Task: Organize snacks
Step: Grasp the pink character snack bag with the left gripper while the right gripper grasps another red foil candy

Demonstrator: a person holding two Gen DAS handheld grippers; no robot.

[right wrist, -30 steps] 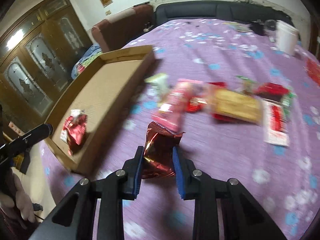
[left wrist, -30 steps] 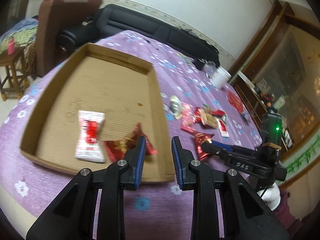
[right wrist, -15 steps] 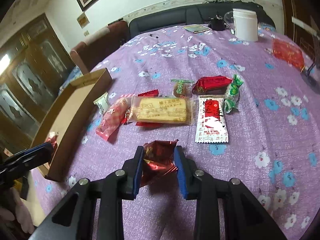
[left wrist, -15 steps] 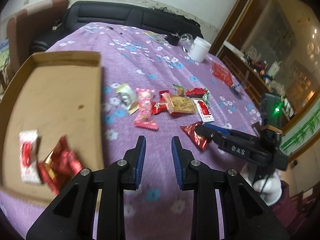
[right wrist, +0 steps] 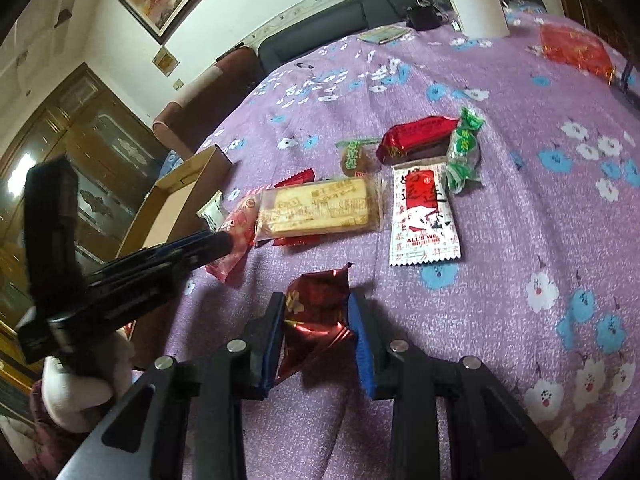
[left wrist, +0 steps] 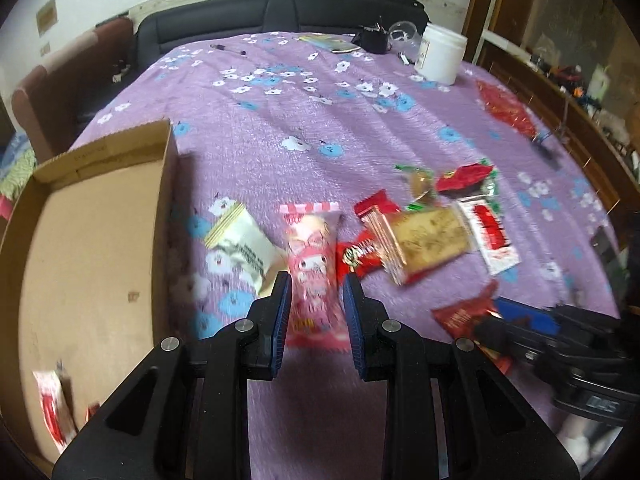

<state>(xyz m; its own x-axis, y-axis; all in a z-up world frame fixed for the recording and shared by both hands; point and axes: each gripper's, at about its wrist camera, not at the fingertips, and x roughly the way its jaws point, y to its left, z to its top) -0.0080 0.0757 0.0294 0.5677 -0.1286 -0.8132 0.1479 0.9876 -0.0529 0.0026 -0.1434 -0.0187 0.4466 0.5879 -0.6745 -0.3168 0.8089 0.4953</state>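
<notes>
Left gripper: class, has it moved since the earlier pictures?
Yes. The left gripper swung away from the cardboard tray rightward to the pink snack packet.

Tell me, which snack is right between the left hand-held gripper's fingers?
The pink cartoon-face packet. It lies between the open left hand-held gripper; the white packet lies beside it.

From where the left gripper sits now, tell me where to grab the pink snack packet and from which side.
Grip the pink snack packet across its narrow width near the lower end closest to the left gripper, coming straight down from the near side. It lies flat on the purple cloth, long axis pointing away, already between the open jaws. The white packet lies close on its left.
</notes>
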